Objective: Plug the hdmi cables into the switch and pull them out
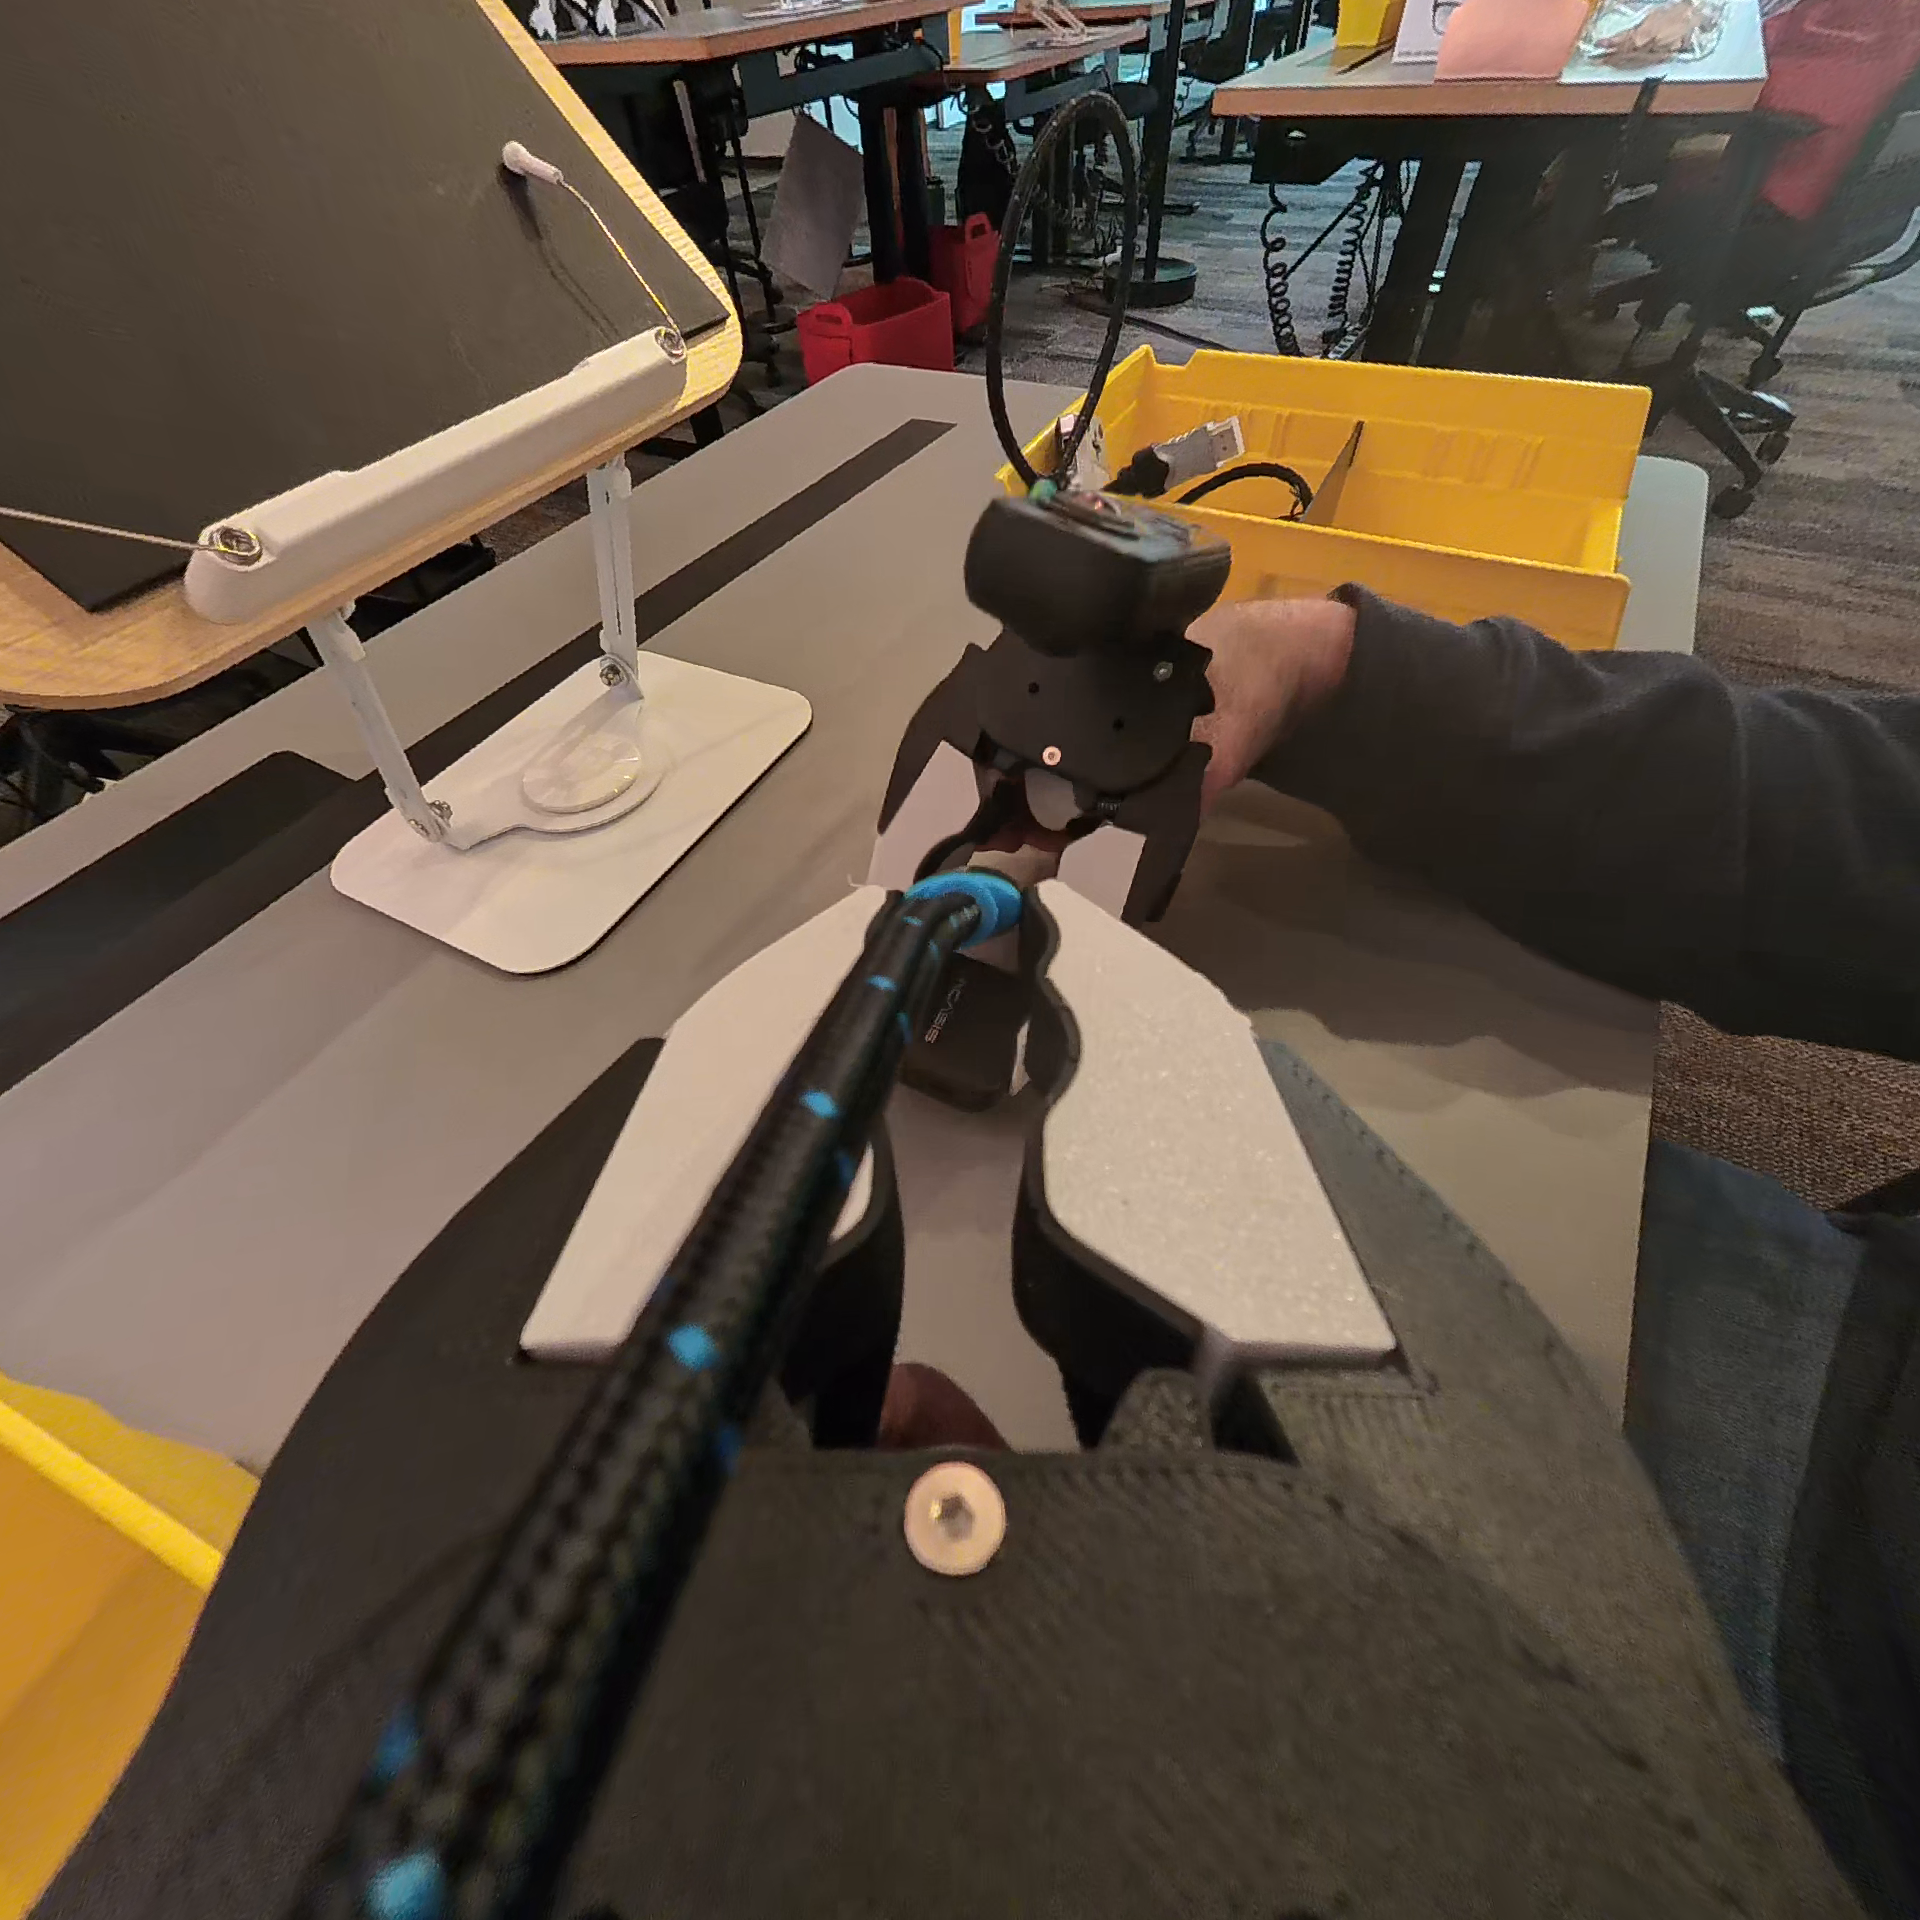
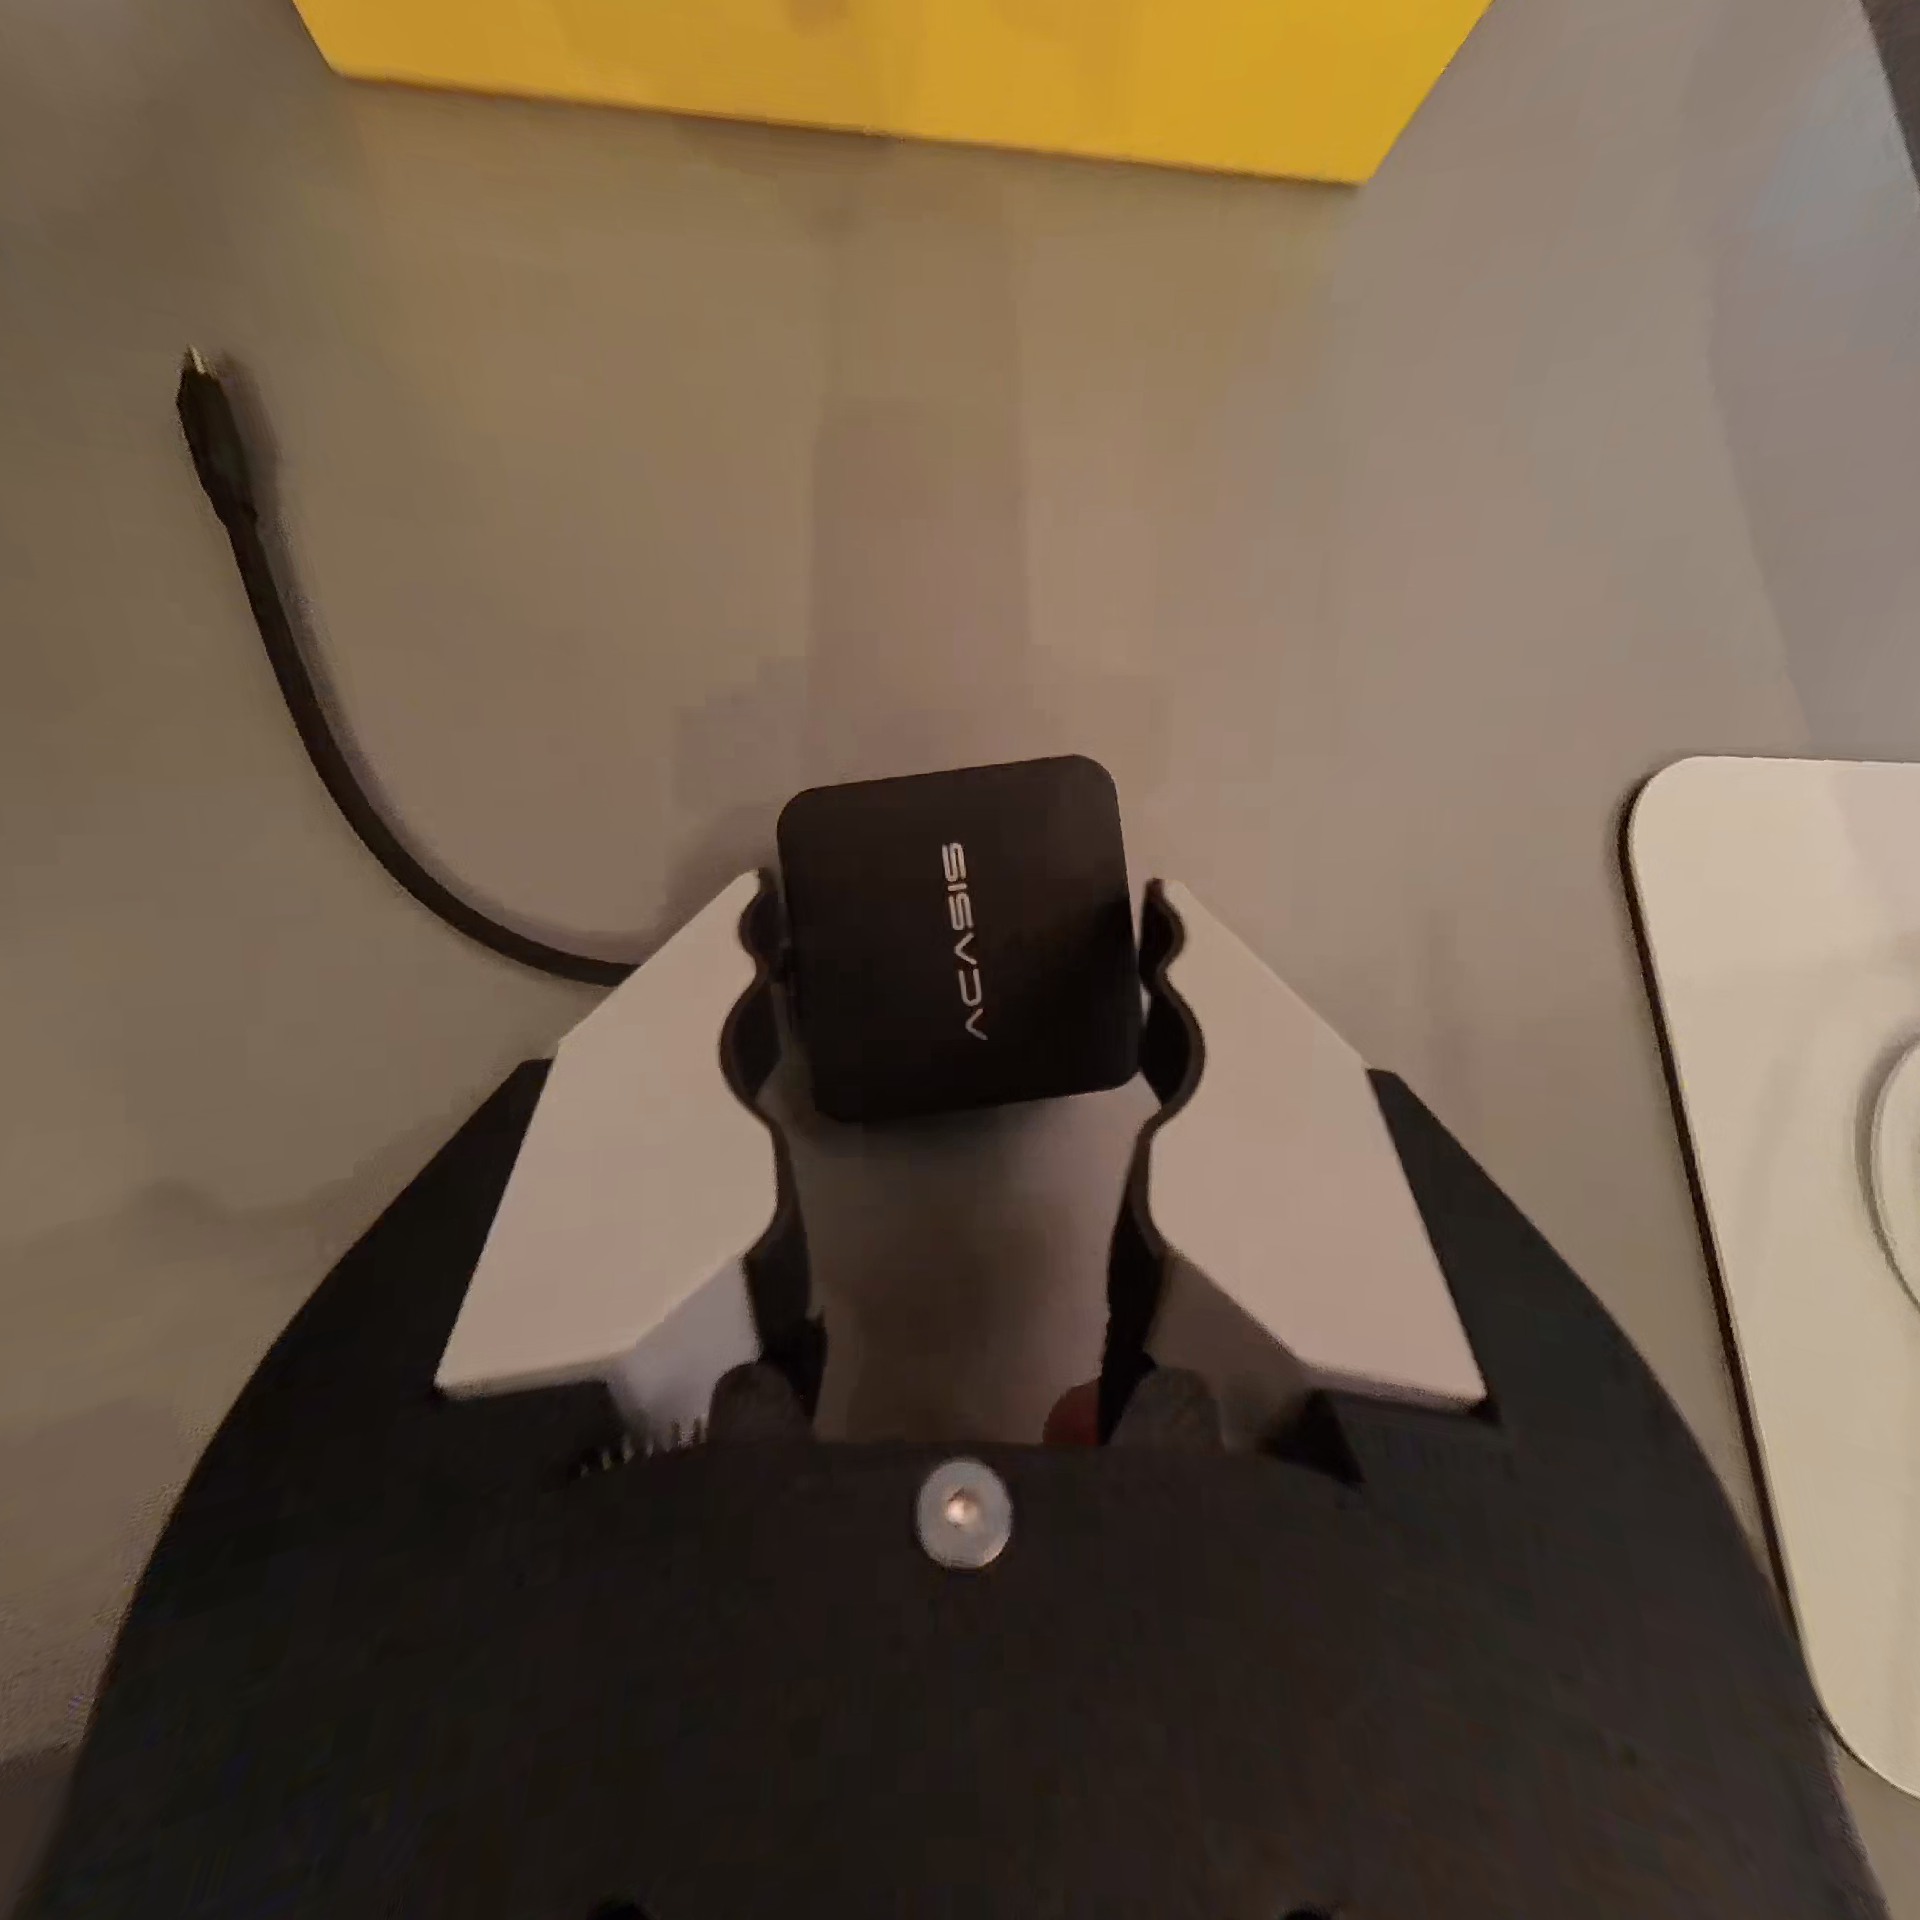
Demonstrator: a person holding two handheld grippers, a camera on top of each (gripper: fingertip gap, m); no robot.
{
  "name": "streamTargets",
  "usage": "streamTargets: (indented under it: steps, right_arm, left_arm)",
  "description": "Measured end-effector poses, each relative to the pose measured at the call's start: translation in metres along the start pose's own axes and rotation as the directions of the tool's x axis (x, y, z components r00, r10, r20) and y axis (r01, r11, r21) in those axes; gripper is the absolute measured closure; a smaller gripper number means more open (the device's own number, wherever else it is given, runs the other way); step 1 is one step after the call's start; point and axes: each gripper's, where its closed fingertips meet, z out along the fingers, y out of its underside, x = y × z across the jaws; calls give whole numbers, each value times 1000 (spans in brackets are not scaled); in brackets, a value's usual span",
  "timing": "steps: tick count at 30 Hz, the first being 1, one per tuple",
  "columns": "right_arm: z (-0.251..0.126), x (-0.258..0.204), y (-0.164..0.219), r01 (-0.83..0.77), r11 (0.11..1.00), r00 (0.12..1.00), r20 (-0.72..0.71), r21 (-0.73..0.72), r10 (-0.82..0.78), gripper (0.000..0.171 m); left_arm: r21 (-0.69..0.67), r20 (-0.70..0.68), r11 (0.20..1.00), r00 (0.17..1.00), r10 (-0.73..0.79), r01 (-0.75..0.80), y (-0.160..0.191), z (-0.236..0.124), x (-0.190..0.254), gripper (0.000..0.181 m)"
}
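My right gripper (image 2: 956, 899) is shut on a small black square switch (image 2: 951, 935) and holds it by two opposite sides over the grey table (image 2: 1247, 520). A short black lead (image 2: 281, 644) with a small plug lies on the table to the left of it. My left gripper (image 1: 971, 914) is shut on a black-and-blue braided hdmi cable (image 1: 831, 1122) near its blue end (image 1: 966, 899). That end hangs just above the switch (image 1: 961, 1049). The right gripper (image 1: 1029, 862) faces it from the far side, in a hand.
A yellow bin (image 1: 1455, 520) with more cables stands at the back right. A second yellow bin (image 1: 83, 1558) sits at the near left and shows in the right wrist view (image 2: 883, 83). A tilted stand on a white base (image 1: 571, 831) stands to the left. A dark sleeve (image 1: 1558, 810) reaches in from the right.
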Motion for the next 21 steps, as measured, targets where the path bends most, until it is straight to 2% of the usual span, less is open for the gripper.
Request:
streamTargets:
  steps: [3, 8, 10, 12, 15, 17, 21]
  right_arm:
    - [-5, -2, 3, 38, 999, 999, -15, -38, -38, 91]
    - [-15, -3, 26, 52, 989, 999, -7, -138, -53, 95]
    - [-12, -6, 26, 48, 990, 999, 11, -129, -47, 103]
    - [-10, -5, 24, 66, 990, 998, -2, -124, -67, 118]
    - [-8, -3, 22, 72, 992, 997, -7, -103, -73, 120]
    - [-9, 1, 20, 64, 994, 998, -21, -91, -66, 136]
    - [-13, 6, 17, 9, 998, 1000, -27, -63, -11, 147]
  left_arm:
    - [1, 1, 1000, 1000, 1, -1, -1, -1, 0, 161]
    - [3, -2, 1000, 1000, -3, 3, -1, -2, -1, 161]
    - [1, -6, 1000, 1000, -4, 4, -1, -1, -1, 161]
    - [-3, -10, 1000, 1000, -4, 4, 1, 1, 0, 161]
    - [-4, -13, 1000, 1000, -5, 5, 1, 1, 1, 161]
    - [-3, -14, 1000, 1000, -4, 3, 1, 1, 2, 161]
    - [1, -13, 1000, 1000, -2, 2, -1, -1, 2, 161]
